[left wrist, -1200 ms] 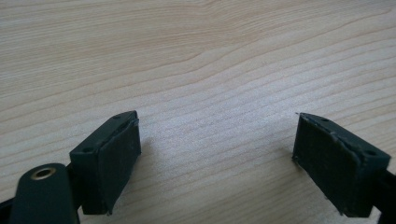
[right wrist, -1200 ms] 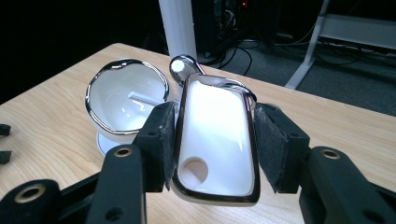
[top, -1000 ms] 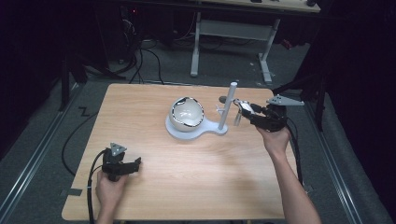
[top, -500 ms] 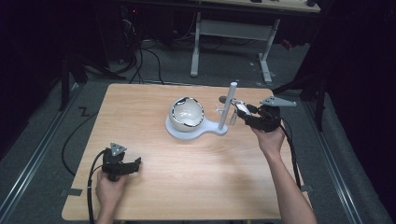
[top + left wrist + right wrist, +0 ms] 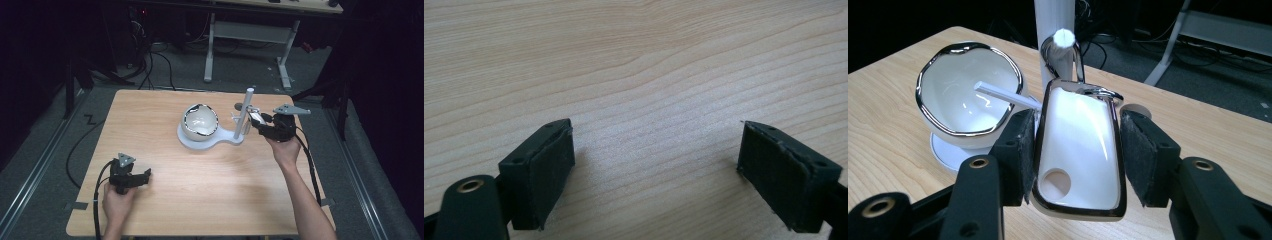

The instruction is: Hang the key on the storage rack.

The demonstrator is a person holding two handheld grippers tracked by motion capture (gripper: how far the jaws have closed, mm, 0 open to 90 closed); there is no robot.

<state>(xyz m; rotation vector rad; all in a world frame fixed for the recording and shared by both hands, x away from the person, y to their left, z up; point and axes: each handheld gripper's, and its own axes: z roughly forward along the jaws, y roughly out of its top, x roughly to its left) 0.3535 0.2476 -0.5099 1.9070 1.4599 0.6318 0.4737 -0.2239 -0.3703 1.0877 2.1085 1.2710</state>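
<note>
A white tag with a chrome rim sits between the pads of my right gripper, which is shut on it. Its metal ring hangs around a round peg on the white post. In the high view the right gripper is just right of the post. A white bowl with a chrome rim rests on the stand's base, left of the post. My left gripper lies low at the table's front left, open, with bare wood between its pads.
The wooden table ends close behind the stand and to the right of my right hand. A thin white rod juts from the post toward the bowl. Cables trail from both grippers. Desk legs stand on the floor beyond.
My right gripper has shifted a little left toward the post with the tag in it. The left gripper has stayed where it was.
</note>
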